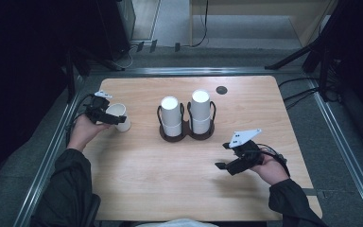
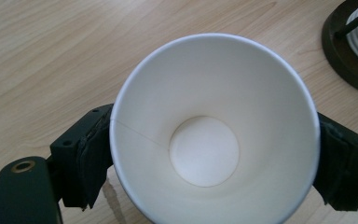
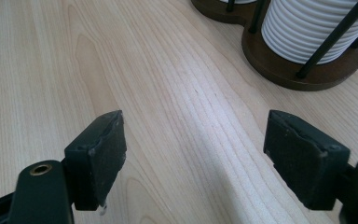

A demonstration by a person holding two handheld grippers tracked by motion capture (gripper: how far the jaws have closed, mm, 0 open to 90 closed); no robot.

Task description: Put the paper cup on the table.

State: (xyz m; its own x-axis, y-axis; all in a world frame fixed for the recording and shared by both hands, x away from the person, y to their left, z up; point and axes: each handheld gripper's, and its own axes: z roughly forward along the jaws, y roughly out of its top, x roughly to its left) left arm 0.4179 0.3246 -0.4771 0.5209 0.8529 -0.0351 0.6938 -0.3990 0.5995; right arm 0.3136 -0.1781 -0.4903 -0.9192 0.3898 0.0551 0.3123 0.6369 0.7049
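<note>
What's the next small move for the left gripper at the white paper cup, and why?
Probably draw the left gripper back from the white paper cup. The cup stands upright and empty on the light wooden table, apart from the two cup stacks in the dark wooden holder, and the jaws flank its wall, seemingly without squeezing it.

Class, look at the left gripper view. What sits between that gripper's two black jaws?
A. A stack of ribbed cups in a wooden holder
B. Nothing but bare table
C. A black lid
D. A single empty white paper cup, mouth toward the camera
D: the paper cup sits between the left gripper's jaws, its empty inside and round bottom showing.
</note>
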